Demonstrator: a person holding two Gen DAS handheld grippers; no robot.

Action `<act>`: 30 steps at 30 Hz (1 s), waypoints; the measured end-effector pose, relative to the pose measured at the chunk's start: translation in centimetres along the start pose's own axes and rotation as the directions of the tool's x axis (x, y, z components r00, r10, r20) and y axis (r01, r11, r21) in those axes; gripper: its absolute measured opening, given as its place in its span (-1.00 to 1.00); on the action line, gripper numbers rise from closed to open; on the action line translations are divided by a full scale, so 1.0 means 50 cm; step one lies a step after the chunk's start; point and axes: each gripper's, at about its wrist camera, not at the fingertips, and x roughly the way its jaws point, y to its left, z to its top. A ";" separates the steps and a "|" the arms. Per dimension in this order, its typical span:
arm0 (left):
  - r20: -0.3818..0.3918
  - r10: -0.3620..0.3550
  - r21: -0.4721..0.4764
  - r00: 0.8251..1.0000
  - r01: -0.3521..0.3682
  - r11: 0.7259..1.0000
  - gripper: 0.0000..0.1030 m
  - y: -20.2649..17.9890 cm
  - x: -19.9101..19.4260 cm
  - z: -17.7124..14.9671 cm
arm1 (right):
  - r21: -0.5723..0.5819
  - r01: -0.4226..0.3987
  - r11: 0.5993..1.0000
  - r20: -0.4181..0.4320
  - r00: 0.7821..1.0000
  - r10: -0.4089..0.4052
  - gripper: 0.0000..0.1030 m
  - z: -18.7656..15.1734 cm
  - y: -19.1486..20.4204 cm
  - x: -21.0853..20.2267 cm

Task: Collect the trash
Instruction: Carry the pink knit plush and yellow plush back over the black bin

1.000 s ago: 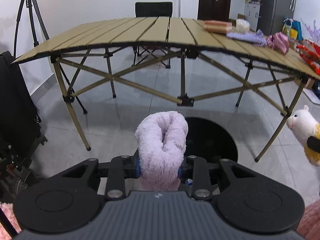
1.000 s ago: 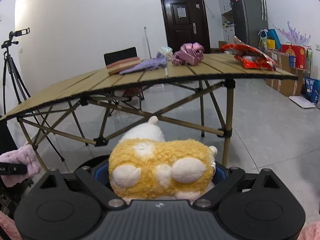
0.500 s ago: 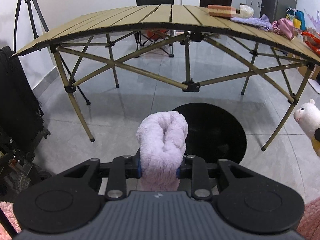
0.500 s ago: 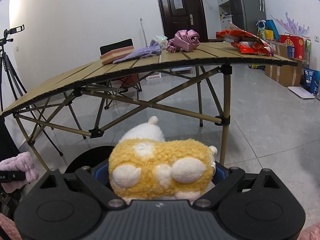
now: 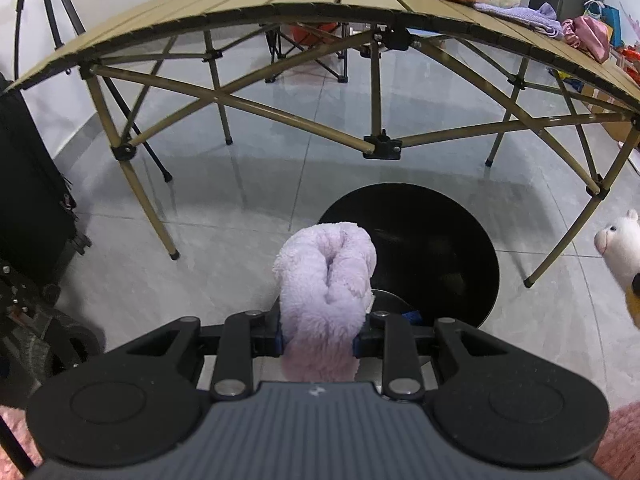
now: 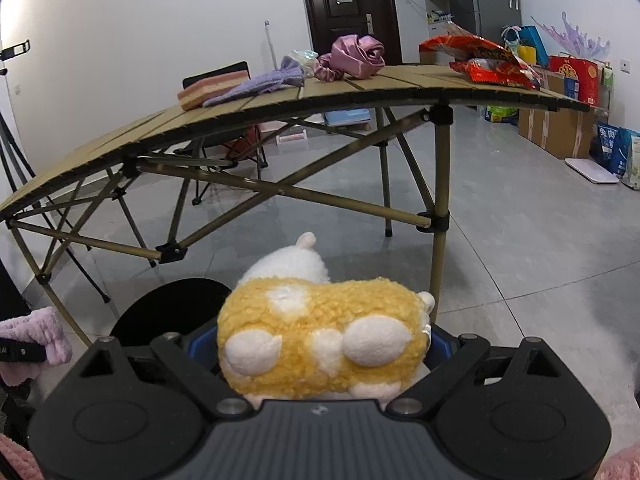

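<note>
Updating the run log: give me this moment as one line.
left gripper: shut on fuzzy lilac cloth | right gripper: shut on yellow-and-white plush toy | black round bin: on floor below, nothing dropped yet

Legible text: Chinese characters, apparently "兔肉", white on the blue bag (image 6: 609,145) standing on the floor at the far right of the right wrist view. Red snack packets (image 6: 486,65) on the table (image 6: 400,84) and red gift box (image 6: 575,79) carry print too blurred to read.
</note>
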 end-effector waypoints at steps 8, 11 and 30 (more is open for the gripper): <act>-0.048 -0.032 0.012 0.998 0.032 0.999 -0.45 -0.045 0.049 0.031 | 0.008 0.023 1.000 -0.020 1.000 -0.023 0.85 0.002 -0.002 0.036; -0.059 -0.044 0.017 0.997 0.045 0.999 -0.45 -0.063 0.063 0.043 | 0.016 0.031 0.999 -0.025 0.999 -0.031 0.85 0.004 -0.005 0.048; -0.095 -0.092 0.021 0.991 0.095 0.995 0.90 -0.122 0.143 0.087 | 0.042 0.075 0.996 -0.066 0.995 -0.073 0.85 0.008 -0.022 0.107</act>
